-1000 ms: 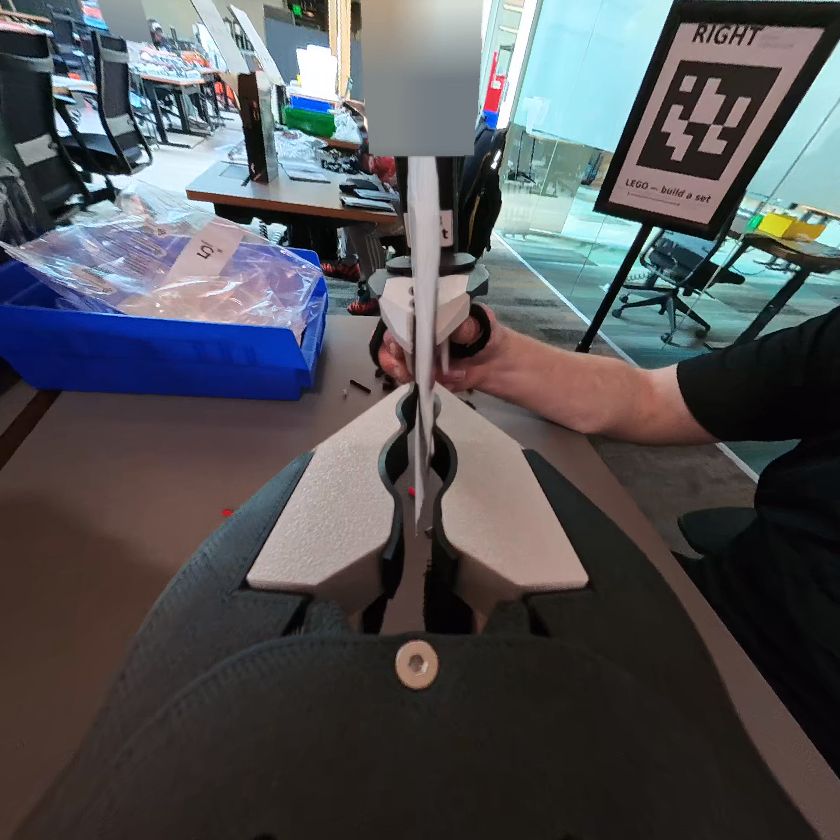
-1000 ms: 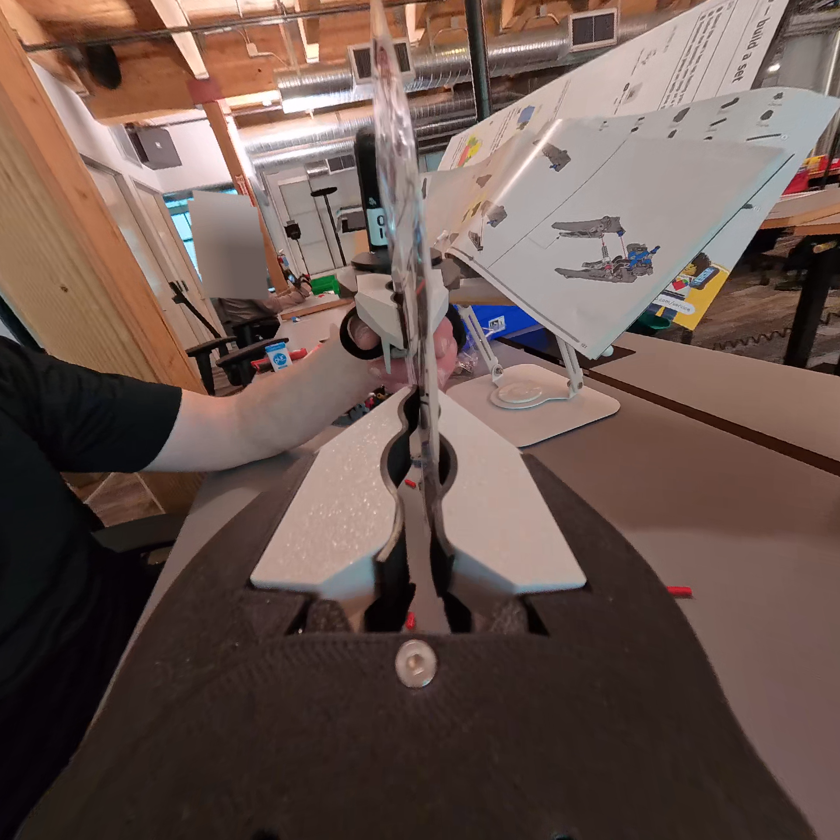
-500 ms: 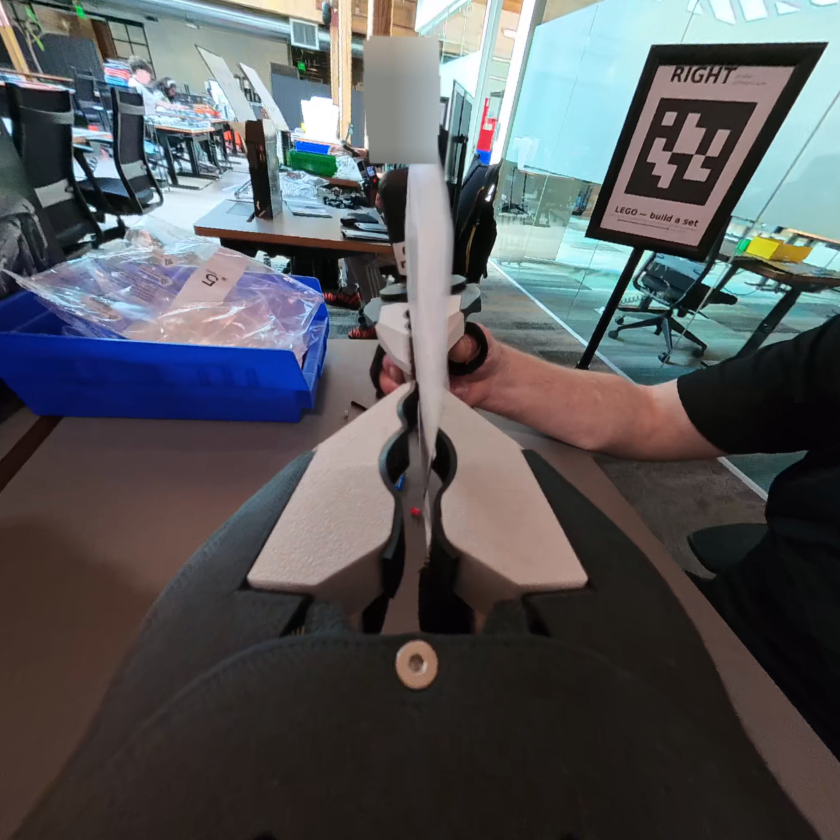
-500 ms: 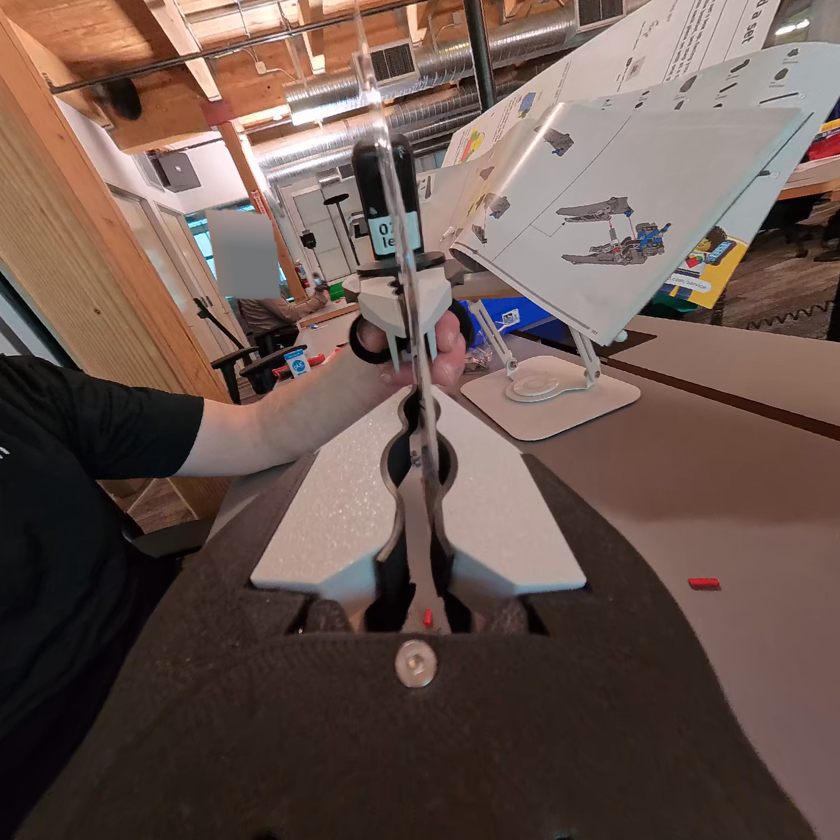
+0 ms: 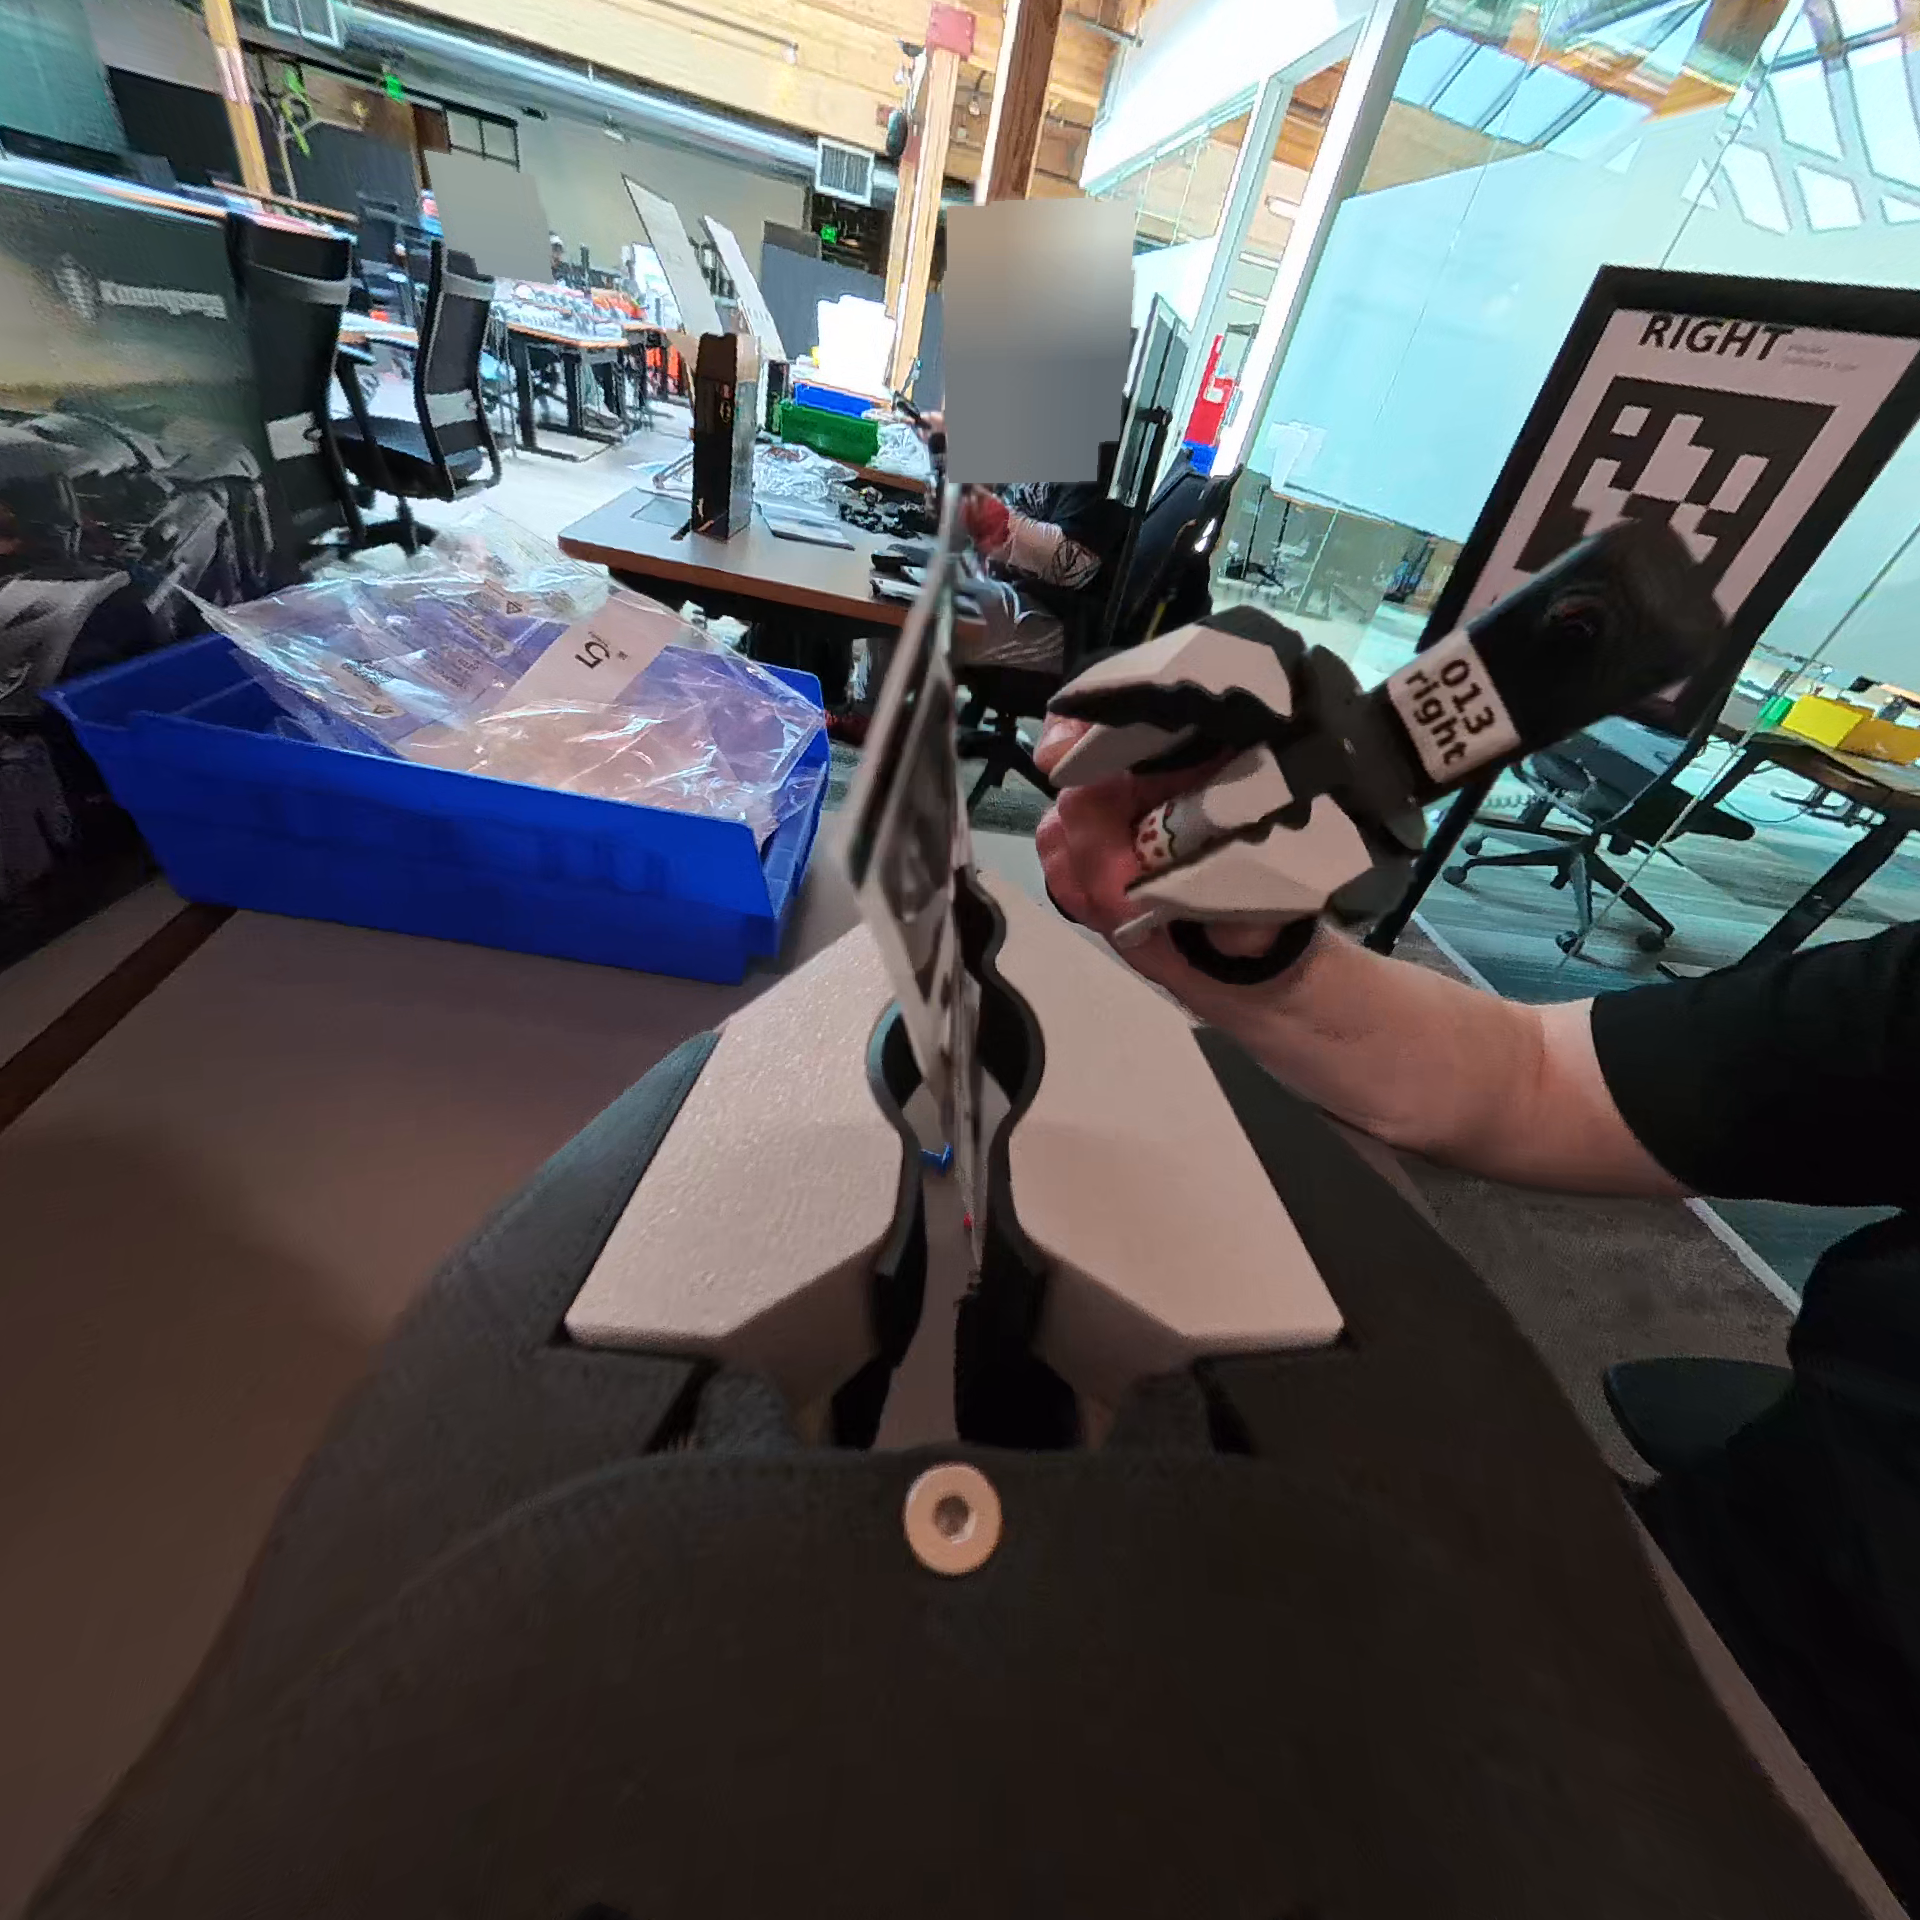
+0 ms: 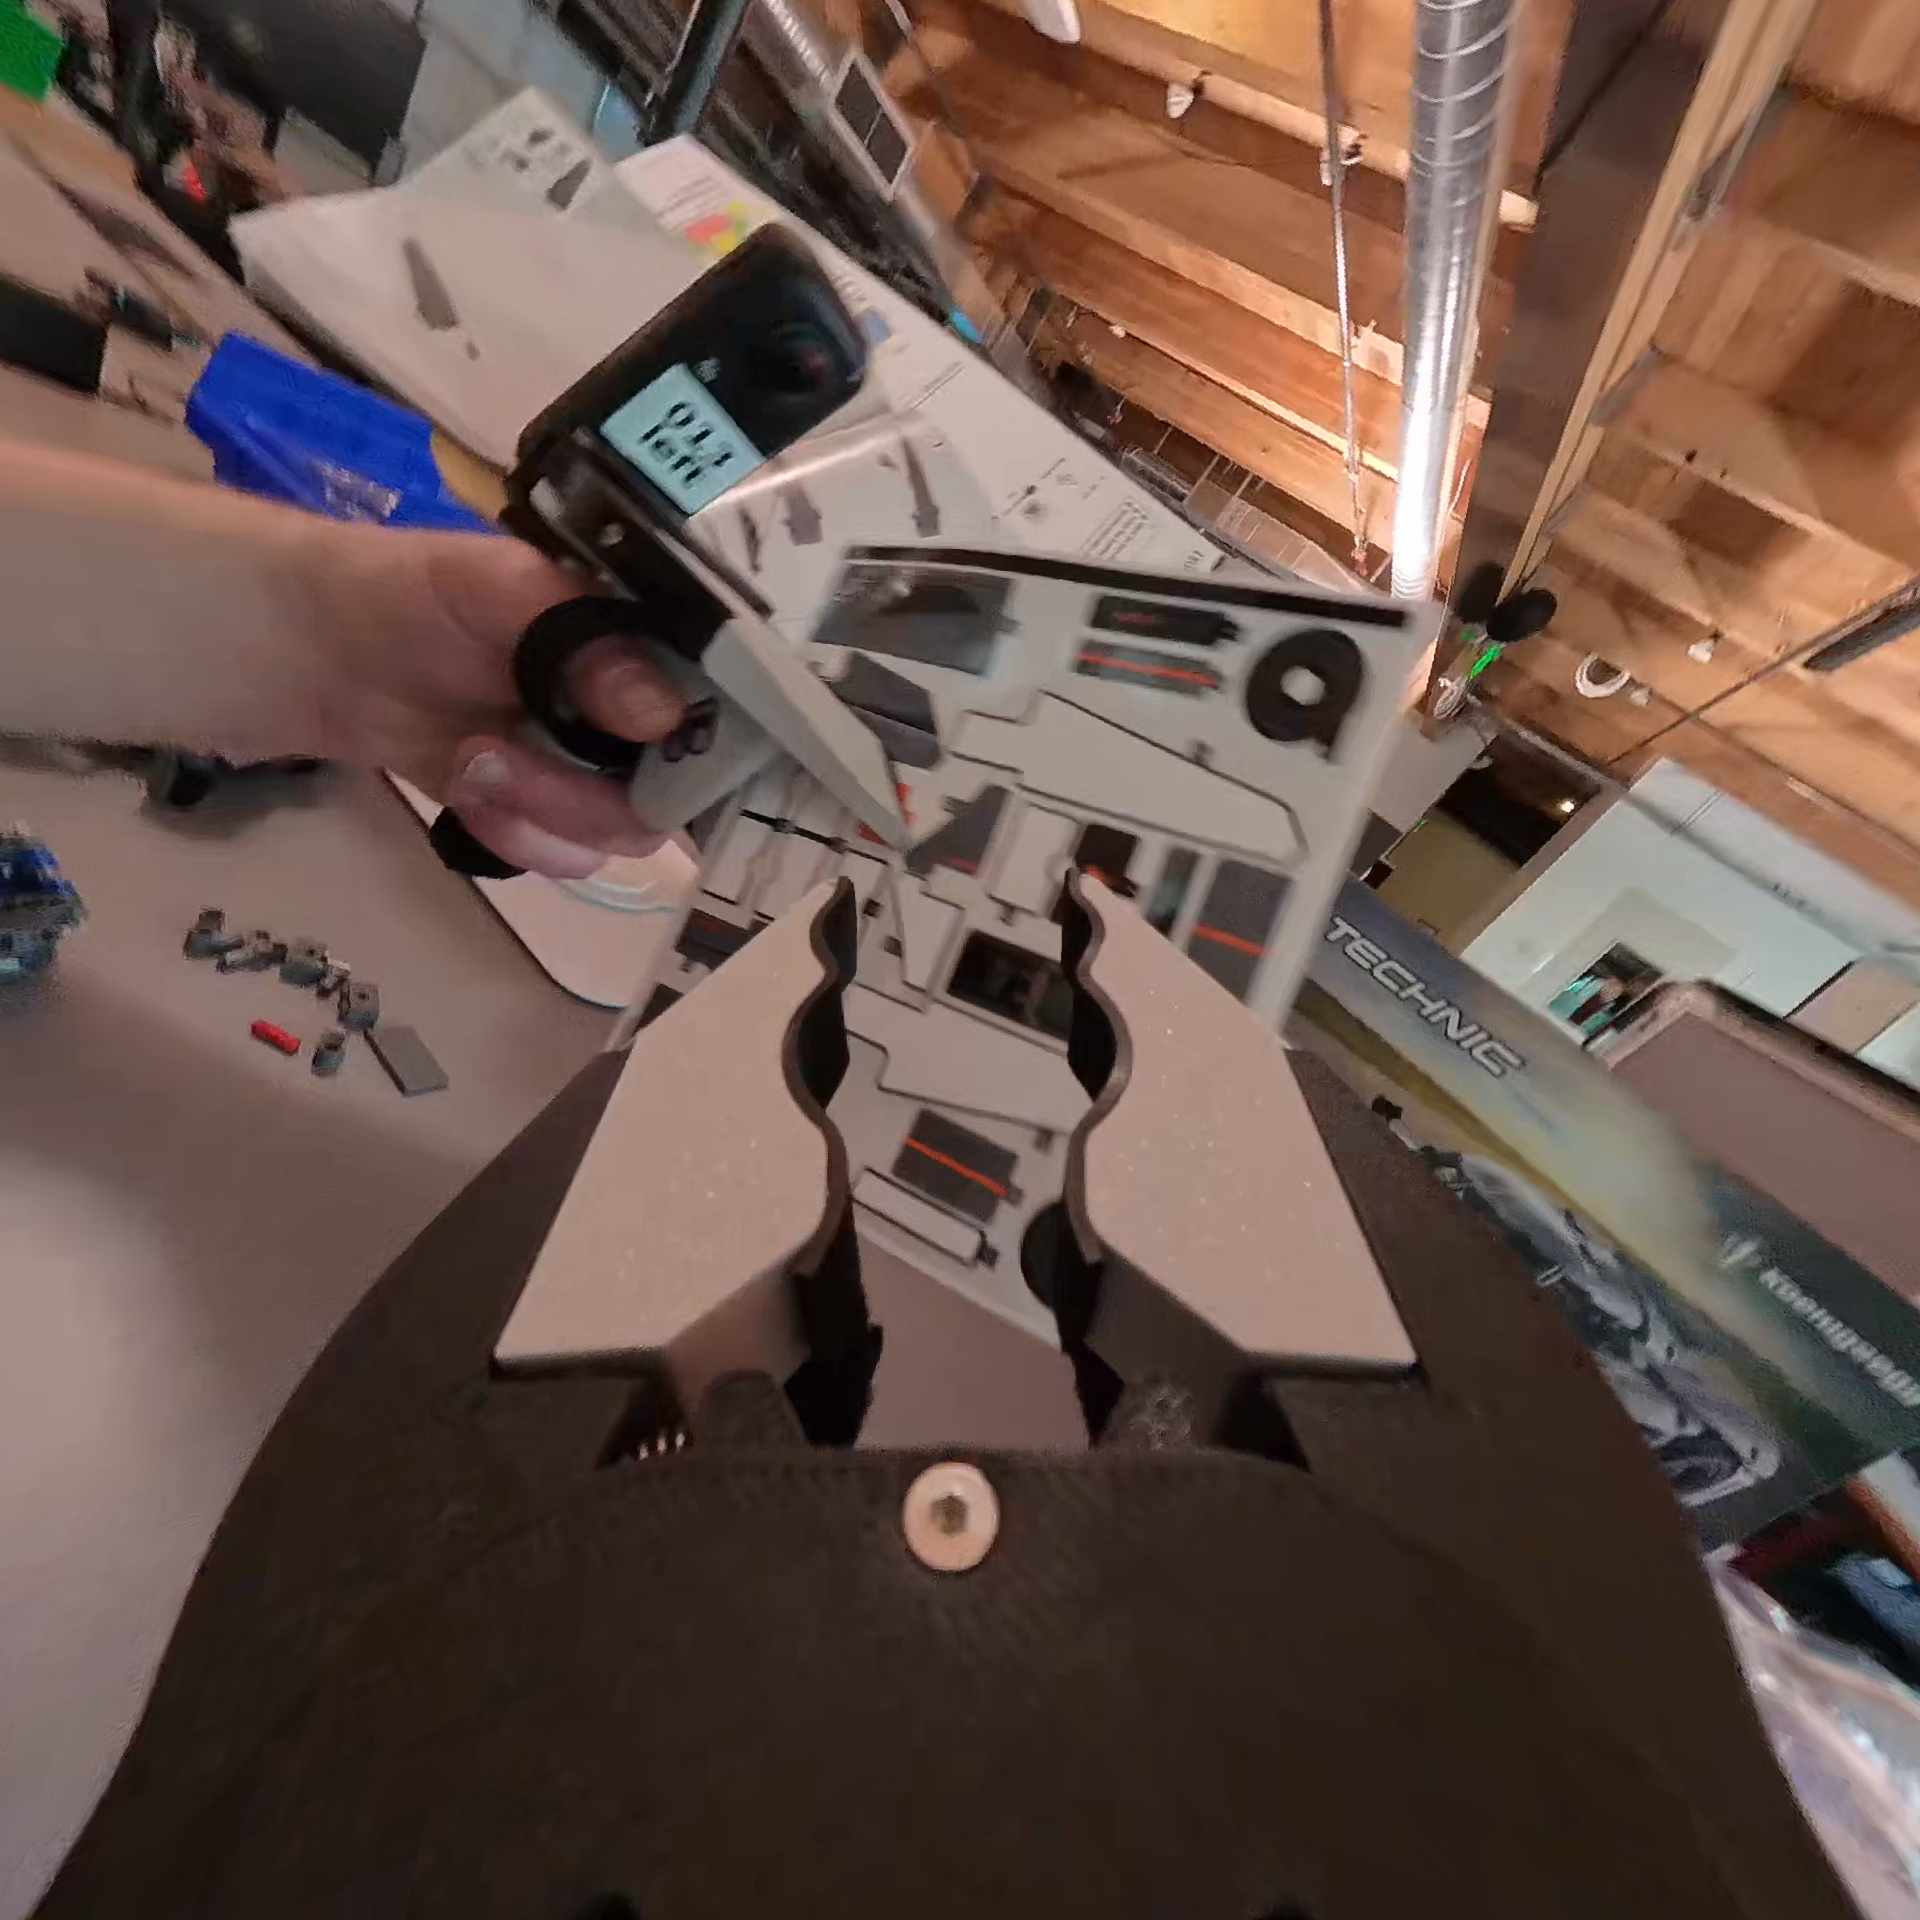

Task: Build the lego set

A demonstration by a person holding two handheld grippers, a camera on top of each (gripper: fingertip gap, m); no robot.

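- The left claw (image 5: 951, 1049) is clamping the lower edge of the sticker sheet (image 5: 920, 831), holding it upright and edge-on to its own camera.
- The right claw (image 6: 951, 914) is standing released, jaws apart, with nothing between them; the sheet's printed face (image 6: 1091, 831) is lying just beyond its tips at 12 o'clock.
- In the left wrist view the right claw (image 5: 1122, 774) is sitting at 2 o'clock of the sheet, apart from it.
- Judgement: the step in hand is peeling a sticker. The left grip should be keeping the sheet steady and flat-on to the right claw; the right tips should be closing on one sticker's corner only, then pulling slowly along the sheet to avoid creasing.
- Loose grey pieces (image 6: 312, 987) are lying on the surface (image 6: 208, 1195) at 9 o'clock, with the blue bin (image 5: 436, 831) farther out.
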